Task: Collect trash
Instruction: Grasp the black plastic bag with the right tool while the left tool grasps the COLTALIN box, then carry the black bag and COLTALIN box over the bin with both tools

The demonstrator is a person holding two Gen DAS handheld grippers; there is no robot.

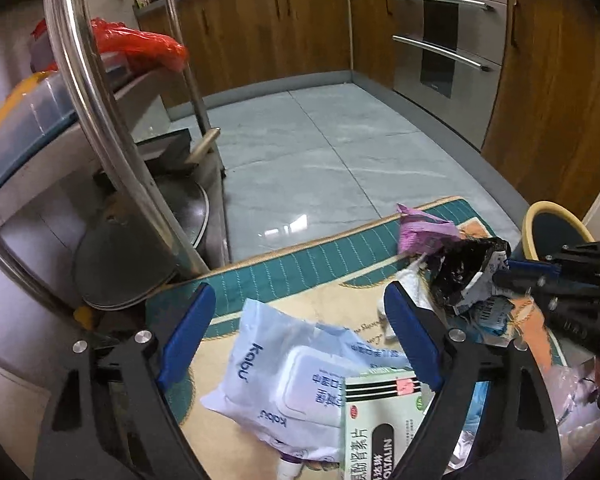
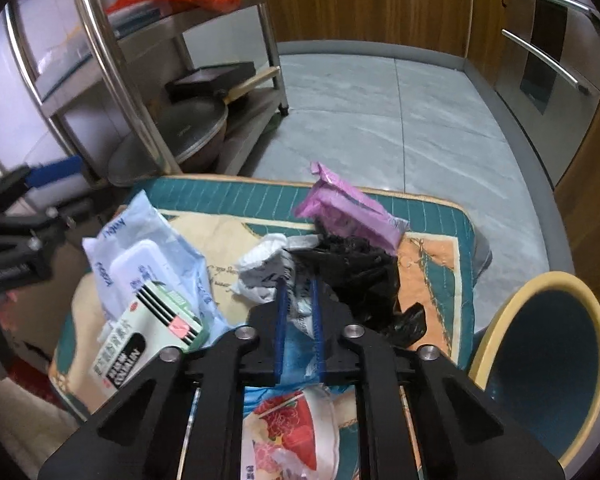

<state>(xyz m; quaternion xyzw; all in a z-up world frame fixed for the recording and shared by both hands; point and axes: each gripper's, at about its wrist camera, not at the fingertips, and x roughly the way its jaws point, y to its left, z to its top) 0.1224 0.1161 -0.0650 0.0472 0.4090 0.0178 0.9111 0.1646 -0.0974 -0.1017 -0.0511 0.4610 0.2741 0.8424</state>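
Right gripper [image 2: 299,292]: clenched on crumpled wrapper [image 2: 300,312]; black bag [image 2: 356,268] beside may snag. Left gripper [image 1: 300,328]: released, empty.

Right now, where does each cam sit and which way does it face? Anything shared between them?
Left wrist: on the left gripper, low over the mat, facing the kitchen cabinets; its open blue-padded fingers frame the wet-wipes pack and medicine box; the right gripper shows at the right edge.
Right wrist: on the right gripper, looking the same way; its fingers are shut on a crumpled wrapper; the left gripper shows at the left edge.
Shared: wipes pack, medicine box, purple packet, black bag, bin, steel rack.
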